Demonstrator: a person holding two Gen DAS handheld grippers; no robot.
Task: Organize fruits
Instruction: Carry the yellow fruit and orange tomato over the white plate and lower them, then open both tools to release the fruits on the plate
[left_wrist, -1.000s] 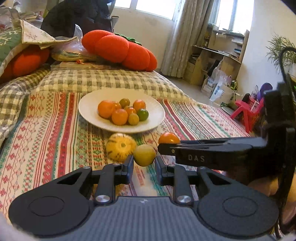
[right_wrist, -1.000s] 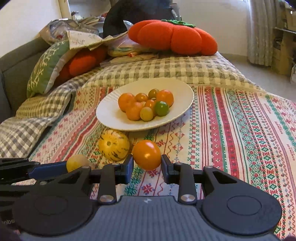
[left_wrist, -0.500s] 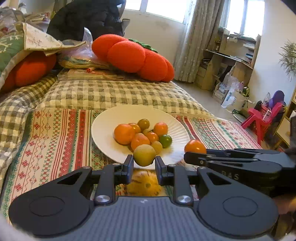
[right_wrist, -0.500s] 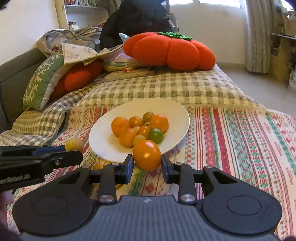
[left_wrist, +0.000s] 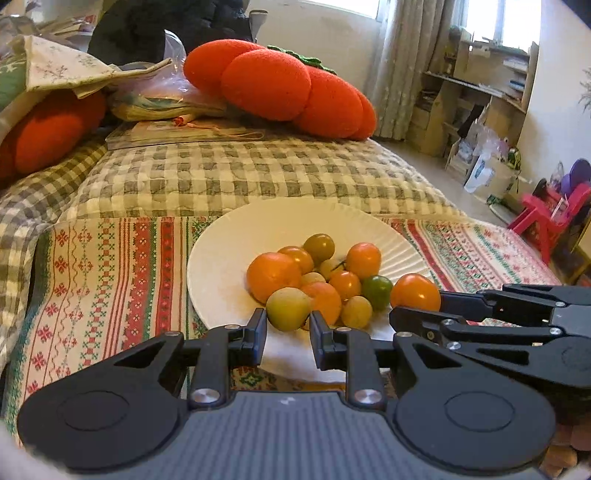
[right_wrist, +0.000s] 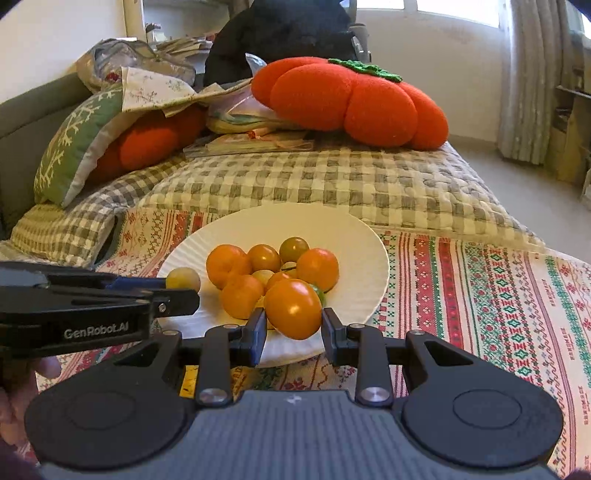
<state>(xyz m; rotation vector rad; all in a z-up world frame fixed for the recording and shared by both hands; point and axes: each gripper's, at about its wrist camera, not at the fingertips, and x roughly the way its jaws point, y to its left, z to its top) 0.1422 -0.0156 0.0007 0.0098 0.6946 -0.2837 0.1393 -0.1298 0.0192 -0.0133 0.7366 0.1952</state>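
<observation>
My left gripper (left_wrist: 288, 328) pinches a yellow-green tomato (left_wrist: 289, 308), my right gripper (right_wrist: 293, 326) an orange tomato (right_wrist: 293, 308); I hold both over the near rim of the white plate (left_wrist: 218, 266) of tomatoes.

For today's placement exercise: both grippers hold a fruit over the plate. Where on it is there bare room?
Bare: the white plate's far rim and its left part, beside the left gripper's yellow-green fruit. Crowded: the fruit pile at centre, behind the right gripper's orange tomato.
</observation>
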